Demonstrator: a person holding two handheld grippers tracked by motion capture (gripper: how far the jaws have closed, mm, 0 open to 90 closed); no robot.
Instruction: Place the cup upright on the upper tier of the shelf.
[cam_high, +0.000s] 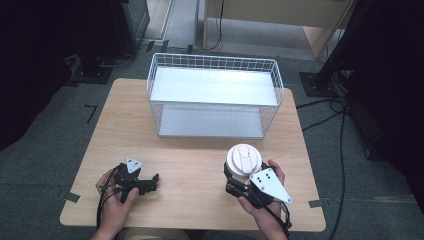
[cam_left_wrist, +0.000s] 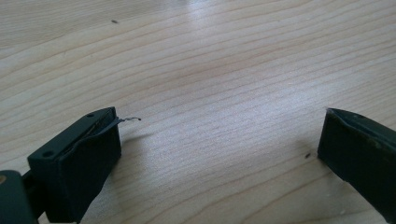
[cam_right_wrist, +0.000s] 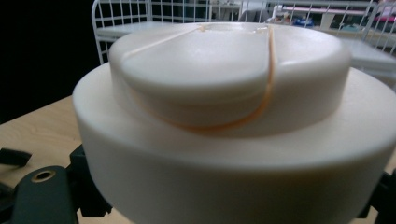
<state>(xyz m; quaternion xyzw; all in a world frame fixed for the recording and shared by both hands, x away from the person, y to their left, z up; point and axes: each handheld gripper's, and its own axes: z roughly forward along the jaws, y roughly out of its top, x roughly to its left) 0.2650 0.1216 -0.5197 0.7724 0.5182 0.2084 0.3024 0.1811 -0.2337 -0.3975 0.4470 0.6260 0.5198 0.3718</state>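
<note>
Pale wood surface (cam_high: 195, 165), one, rounded corners, standing on grey carpet.

White wire basket (cam_high: 215, 95), one, open-topped, long axis running left to right across the far half of the surface; a flat white panel lies inside it. Its mesh also shows beyond the lid in the right gripper view.

Cream-white container (cam_high: 244, 159), one, round, standing upright at the near right of the surface, in front of the basket's right end and well apart from it. Top is a wide disc with a raised, stepped centre; a thin orange line traces a tongue-shaped flap across that centre. In the high view the flap's long axis points away from the person, toward the basket. In the right gripper view the container (cam_right_wrist: 224, 126) sits very close, its lid facing up.

Right tool (cam_high: 239, 181), one, held in the person's right hand (cam_high: 265, 205), grey three-cornered plate on top. Its black jaws stand either side of the container's lower body and appear closed against it.

Left tool (cam_high: 150, 184), one, held in the person's left hand (cam_high: 112, 197) at the near left, low over the surface. Jaws spread wide, nothing between them but bare wood grain.
</note>
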